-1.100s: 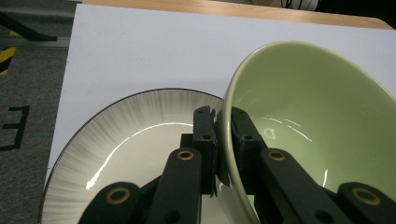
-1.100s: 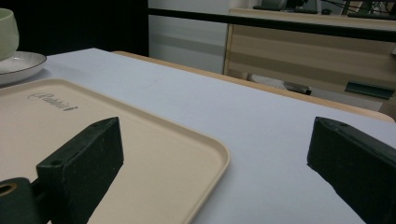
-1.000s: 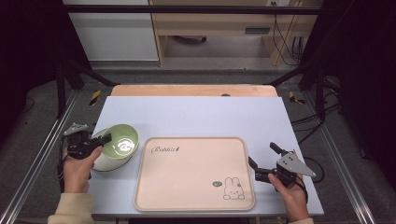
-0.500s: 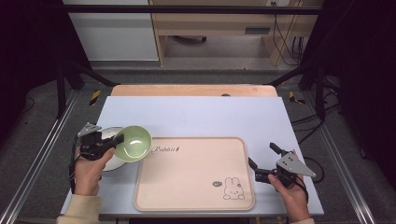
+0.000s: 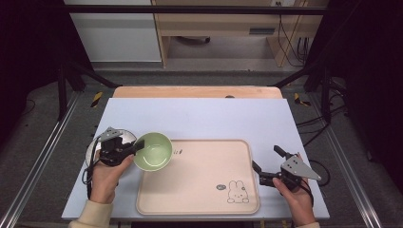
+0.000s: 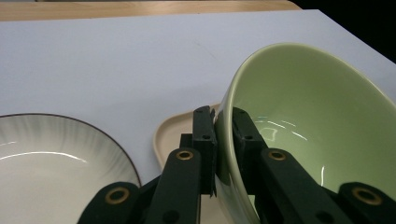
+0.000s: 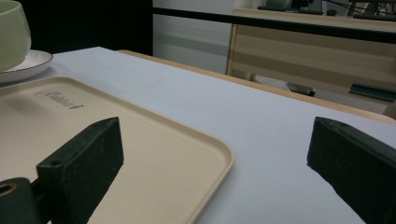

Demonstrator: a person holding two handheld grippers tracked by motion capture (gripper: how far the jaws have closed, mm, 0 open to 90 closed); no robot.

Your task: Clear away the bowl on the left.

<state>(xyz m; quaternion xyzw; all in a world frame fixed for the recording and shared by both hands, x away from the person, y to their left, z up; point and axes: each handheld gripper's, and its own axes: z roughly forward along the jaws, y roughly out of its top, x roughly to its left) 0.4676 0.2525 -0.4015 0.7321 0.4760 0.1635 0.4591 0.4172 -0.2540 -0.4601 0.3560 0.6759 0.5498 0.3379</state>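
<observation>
A light green bowl (image 5: 153, 151) hangs over the near-left corner of the beige tray (image 5: 204, 190), tilted, with my left gripper (image 5: 138, 146) shut on its rim. In the left gripper view the two jaws pinch the bowl's (image 6: 308, 130) wall, one inside and one outside (image 6: 223, 135). The white plate (image 5: 93, 148) with a dark rim lies on the table to the left, behind that hand. My right gripper (image 5: 267, 164) rests at the tray's right edge, jaws spread wide and empty (image 7: 210, 158). The bowl (image 7: 13, 32) and plate (image 7: 28, 63) show far off in the right gripper view.
The tray bears a rabbit drawing (image 5: 236, 192) near its front right and script lettering at its far left. The light blue tabletop (image 5: 204, 118) stretches behind the tray. Metal frame rails (image 5: 33, 161) run along both table sides.
My left gripper has carried the green bowl rightward off the white plate to the tray's left corner. The right gripper has stayed still.
</observation>
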